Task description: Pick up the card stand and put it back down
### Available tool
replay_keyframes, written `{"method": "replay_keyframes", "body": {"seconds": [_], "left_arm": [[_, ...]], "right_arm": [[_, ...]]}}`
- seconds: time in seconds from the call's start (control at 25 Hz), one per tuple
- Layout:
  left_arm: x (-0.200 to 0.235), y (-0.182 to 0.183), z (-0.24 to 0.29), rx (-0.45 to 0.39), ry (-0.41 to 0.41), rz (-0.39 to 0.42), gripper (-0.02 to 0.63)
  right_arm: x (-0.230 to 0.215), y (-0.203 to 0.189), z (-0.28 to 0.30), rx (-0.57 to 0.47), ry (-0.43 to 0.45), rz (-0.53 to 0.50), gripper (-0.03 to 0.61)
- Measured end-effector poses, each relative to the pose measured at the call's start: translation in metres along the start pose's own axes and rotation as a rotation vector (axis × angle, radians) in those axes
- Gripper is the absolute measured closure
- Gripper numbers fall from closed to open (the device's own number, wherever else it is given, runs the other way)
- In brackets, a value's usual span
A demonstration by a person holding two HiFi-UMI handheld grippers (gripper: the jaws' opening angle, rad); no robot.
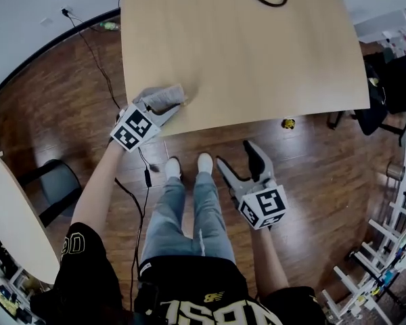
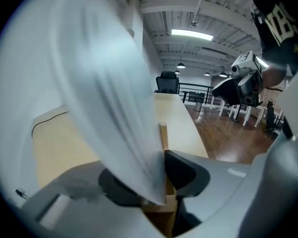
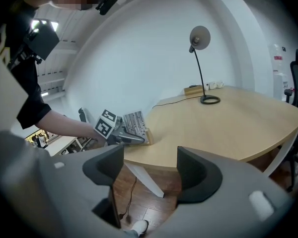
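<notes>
Because the left tool [image 1: 176,101] is closed on the small light-wood card stand [image 3: 137,125] with a pale sheet standing in it, and this stand sits just beside the near edge of the pale wooden table [image 1: 257,66], close to its near-left corner, the main danger in my judgement is a fall over that edge to the dark wooden floor [image 1: 311,175]. The left gripper view shows the dark pads pressing on the thin wooden base from both sides, with the sheet leaning across the left pad and hiding most of the scene. Such a hold on a narrow piece can be weak: if the base turns between the pads during the lift, the stand may tip forward or slip out. The sheet looks only loosely kept in the base, so a quick or tilted motion could shake it free, and a pad that presses against it could bend it. Whether the base has already left the table I cannot tell from these views. Putting it back is also delicate, since a landing too near the edge, or with the base not flat, would let it topple when released. The right tool [image 1: 234,153] hangs empty with its jaws apart over the floor, well away from the stand, so it cannot catch anything.
</notes>
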State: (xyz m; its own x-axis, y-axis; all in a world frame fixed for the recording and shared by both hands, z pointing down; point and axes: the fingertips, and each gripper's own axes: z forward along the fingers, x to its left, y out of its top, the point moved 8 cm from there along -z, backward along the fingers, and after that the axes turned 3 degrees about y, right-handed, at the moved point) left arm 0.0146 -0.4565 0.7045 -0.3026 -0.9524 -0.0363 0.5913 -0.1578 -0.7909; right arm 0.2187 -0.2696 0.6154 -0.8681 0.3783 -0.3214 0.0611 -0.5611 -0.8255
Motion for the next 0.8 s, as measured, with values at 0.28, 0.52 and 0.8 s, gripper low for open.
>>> {"method": "replay_keyframes", "body": {"seconds": [0.28, 0.52, 0.8], "left_arm": [[-0.031, 0.038, -0.018, -0.035, 0.004, -0.065, 0.529], [-0.050, 0.129, -0.114, -0.207, 0.207, -0.159, 0.529], [-0.047, 0.185, -0.241, -0.365, 0.514, -0.153, 0.529]], "right_arm": [[0.015, 0.038, -0.004, -0.028, 0.050, -0.049, 0.239], [0.034, 0.108, -0.018, -0.151, 0.078, -0.144, 0.239], [0.082, 0.200, -0.025, -0.348, 0.079, -0.283, 0.239]]}}
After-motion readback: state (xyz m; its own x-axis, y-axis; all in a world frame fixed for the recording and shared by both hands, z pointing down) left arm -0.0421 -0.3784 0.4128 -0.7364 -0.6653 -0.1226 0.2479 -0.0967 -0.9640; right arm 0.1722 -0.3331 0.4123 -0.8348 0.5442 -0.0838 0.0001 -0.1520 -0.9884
